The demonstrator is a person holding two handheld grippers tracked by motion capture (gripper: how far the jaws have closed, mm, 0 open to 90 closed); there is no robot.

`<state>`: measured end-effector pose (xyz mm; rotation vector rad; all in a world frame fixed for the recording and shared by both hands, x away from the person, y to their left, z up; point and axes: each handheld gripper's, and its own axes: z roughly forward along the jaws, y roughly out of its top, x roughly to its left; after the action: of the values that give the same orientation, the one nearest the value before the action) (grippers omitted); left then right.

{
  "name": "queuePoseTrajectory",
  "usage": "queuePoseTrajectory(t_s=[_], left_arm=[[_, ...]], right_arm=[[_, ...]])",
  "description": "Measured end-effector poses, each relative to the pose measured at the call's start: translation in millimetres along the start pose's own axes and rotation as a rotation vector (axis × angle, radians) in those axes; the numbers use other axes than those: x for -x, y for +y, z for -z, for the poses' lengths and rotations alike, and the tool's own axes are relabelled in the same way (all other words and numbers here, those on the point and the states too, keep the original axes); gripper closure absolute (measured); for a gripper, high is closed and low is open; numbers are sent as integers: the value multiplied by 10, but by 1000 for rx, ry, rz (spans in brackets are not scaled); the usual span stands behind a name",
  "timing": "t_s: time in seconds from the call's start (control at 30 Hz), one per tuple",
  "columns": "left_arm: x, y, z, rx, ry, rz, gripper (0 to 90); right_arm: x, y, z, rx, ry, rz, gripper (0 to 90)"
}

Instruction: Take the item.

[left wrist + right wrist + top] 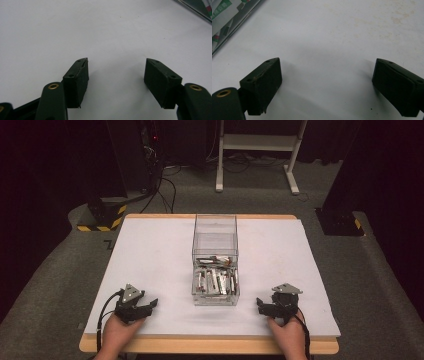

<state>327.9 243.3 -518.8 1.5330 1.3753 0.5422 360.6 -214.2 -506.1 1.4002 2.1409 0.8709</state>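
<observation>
we see a clear box (215,262) in the middle of the white table (150,250). it is tall, with see-through walls and an open top. at the bottom lies a heap of small packets (216,280), white with bits of red and green.

our left gripper (146,307) rests on the table near the edge, left of the box and apart from it. its jaws stand wide apart with nothing between them, just bare table (112,37). our right gripper (261,305) rests right of the box, also apart from it. its jaws are spread wide too, with nothing in them.

we think the packets are light, thin and a bit slippery, and they may bend. we would reach in from the top and pinch one packet across its thin middle. the box looks light and stiff, with smooth walls, so it may slide. we could hold one wall to keep it still.
</observation>
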Motion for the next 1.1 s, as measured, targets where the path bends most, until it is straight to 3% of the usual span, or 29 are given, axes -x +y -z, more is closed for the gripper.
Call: queuePoseTrajectory(t_s=[0.83,1.0,1.1], left_arm=[[1,4,-1,-4,-3,0,362],[-7,9,8,-27,-5,-15,288],[-17,43,6,-35,-5,23,286]], right_arm=[[2,2,3,-4,2,-6,85],[1,3,3,-4,2,-5,85],[0,4,3,-5,2,-6,85]])
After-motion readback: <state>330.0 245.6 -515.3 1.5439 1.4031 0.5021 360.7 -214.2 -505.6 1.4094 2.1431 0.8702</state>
